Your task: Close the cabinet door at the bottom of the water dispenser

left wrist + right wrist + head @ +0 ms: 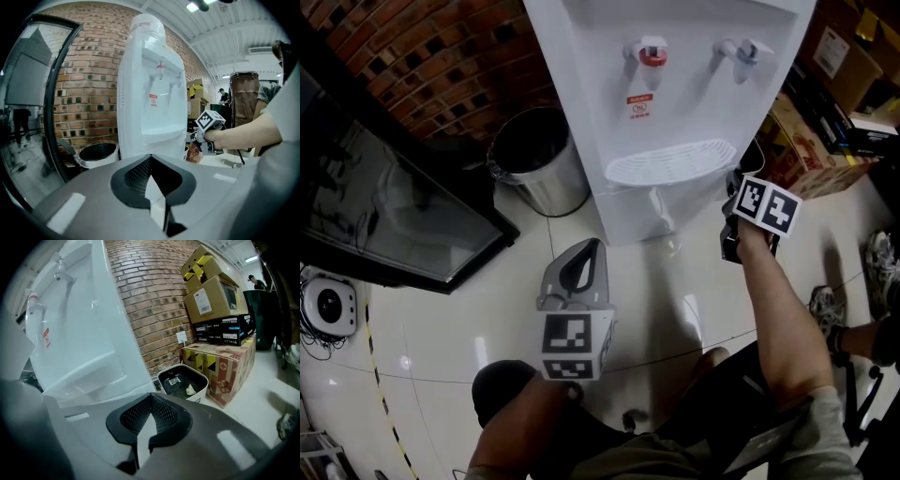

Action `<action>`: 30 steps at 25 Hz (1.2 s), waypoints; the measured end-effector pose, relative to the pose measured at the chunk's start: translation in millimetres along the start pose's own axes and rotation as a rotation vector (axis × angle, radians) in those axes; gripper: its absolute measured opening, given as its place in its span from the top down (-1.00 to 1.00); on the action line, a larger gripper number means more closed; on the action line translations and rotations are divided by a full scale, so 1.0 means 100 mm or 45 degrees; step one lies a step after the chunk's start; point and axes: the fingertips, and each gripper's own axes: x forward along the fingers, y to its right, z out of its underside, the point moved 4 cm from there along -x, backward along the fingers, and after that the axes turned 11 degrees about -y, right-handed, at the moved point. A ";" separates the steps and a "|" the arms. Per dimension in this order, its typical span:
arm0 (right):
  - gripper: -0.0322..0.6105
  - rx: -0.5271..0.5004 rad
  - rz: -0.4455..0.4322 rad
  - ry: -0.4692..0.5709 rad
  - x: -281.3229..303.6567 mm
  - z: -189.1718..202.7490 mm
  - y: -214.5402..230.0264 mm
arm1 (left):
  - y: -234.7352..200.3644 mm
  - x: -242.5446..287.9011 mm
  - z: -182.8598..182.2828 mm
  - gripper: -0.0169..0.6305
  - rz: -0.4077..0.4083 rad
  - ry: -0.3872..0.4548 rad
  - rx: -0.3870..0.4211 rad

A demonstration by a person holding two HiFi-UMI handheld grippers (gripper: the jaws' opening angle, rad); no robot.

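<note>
A: Room, surface?
B: A glossy pale tiled floor (487, 309) is seen; a brick wall (412, 56) behind, a steel bin (534, 159) left, cardboard boxes (811, 159) right.
A: Task thing?
B: The white water dispenser (675, 84) is stood against the wall. Its lower cabinet front (637, 211) is foreshortened under the drip tray (670, 161); door position cannot be told.
A: Grippers?
B: The left gripper (150, 159) and right gripper (151, 397) are held closed, nothing gripped.

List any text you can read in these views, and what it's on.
Nothing reads clearly.
Red-and-white sticker on the water dispenser: too small.
White label on the cardboard box: blurred.
Print on the black box: blurred.
</note>
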 end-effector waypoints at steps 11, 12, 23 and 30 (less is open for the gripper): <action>0.90 -0.060 0.036 -0.046 -0.05 -0.04 -0.01 | -0.02 0.09 -0.01 0.95 -0.003 0.001 0.018; 0.90 -0.066 0.054 -0.052 -0.07 -0.04 -0.01 | -0.02 0.08 -0.02 0.95 -0.003 0.004 0.017; 0.90 -0.254 -0.006 0.046 -0.59 -0.04 -0.70 | -0.22 -0.30 -0.03 0.94 -0.058 0.069 -0.047; 0.90 -0.400 -0.112 0.148 -1.06 0.04 -1.15 | -0.38 -0.67 -0.03 0.95 -0.120 0.132 -0.093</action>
